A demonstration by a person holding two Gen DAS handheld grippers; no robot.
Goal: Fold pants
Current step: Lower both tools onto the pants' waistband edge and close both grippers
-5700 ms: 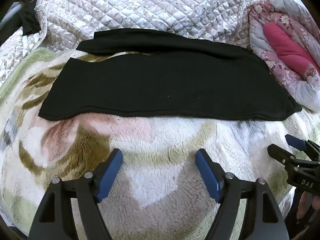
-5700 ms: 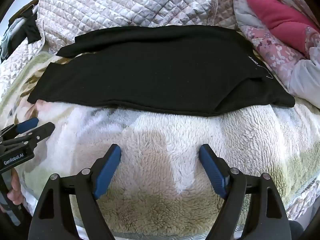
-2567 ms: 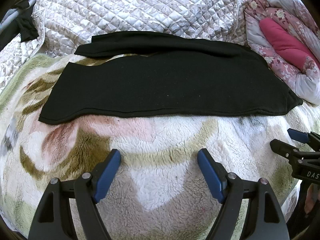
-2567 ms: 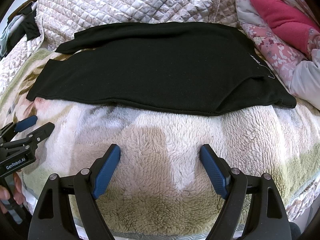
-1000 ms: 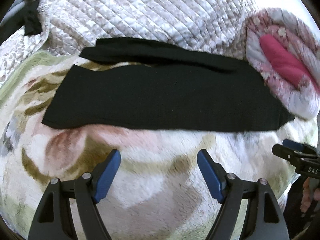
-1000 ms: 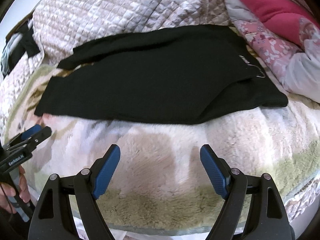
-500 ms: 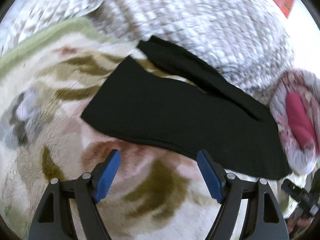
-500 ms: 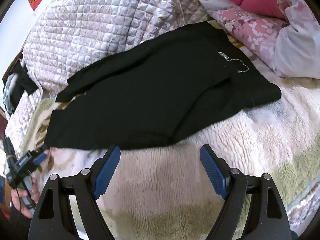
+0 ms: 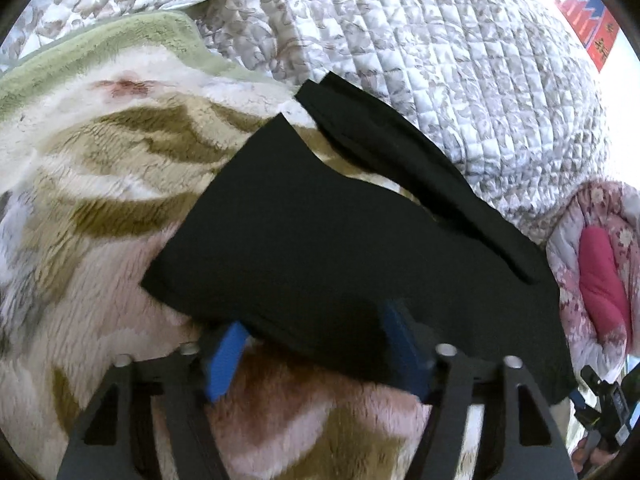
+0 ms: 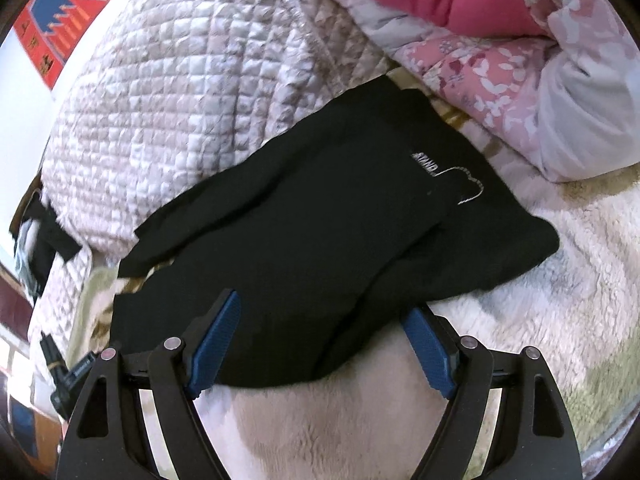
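Reaching with both tongs, I bring my left gripper (image 9: 312, 350) and my right gripper (image 10: 320, 344) to the near hem of the black pants (image 9: 340, 248). Both tongs stand wide apart and hold nothing yet; the cloth edge lies between the blue pads (image 10: 218, 338) of each one. The pants lie flat and spread on the fluffy blanket (image 9: 100, 184), legs pointing to the left, waist with the small white logo (image 10: 448, 178) to the right. I think the good way is to slide one pad under only the near edge, pinch at both places together, then lift evenly and carry it to the far leg. Beyond are the quilted cover (image 10: 180, 92) and a pink flowered duvet (image 10: 500, 60). I see no containers.
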